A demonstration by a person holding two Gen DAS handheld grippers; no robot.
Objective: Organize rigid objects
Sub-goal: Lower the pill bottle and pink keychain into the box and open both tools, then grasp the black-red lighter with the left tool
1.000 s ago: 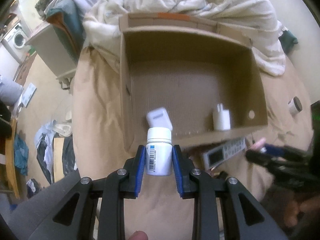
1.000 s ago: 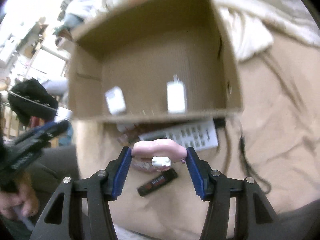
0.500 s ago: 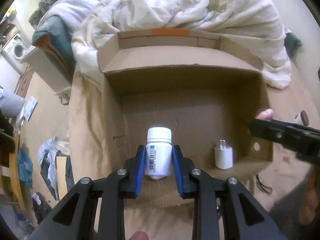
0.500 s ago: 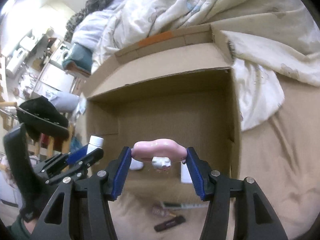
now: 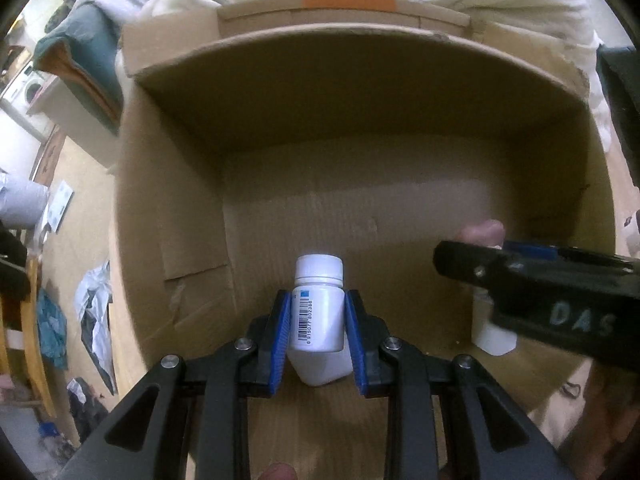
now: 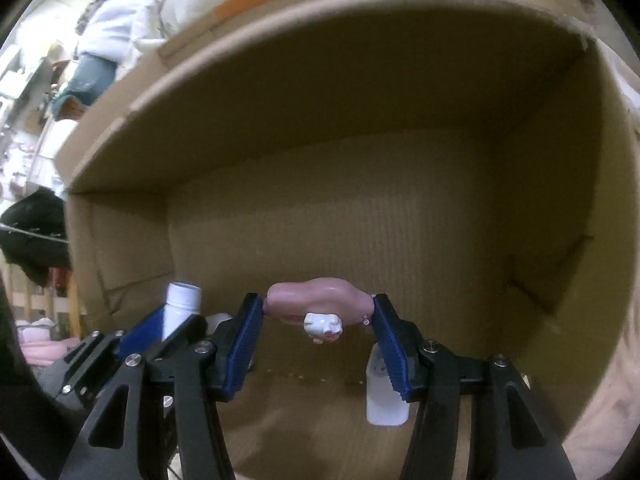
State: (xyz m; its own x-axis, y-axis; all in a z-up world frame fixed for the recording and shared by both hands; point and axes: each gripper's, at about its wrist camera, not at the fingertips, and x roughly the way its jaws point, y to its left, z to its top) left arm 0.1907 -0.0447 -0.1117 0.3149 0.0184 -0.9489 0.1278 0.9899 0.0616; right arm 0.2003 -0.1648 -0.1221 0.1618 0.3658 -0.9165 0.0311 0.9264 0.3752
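Left wrist view: white barcoded bottle (image 5: 319, 312) clamped upright over cardboard box (image 5: 360, 120).

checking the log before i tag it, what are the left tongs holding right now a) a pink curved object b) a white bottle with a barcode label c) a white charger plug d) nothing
b: in the left wrist view the left tongs are closed on the white bottle, barcode label facing the camera, inside the cardboard box.
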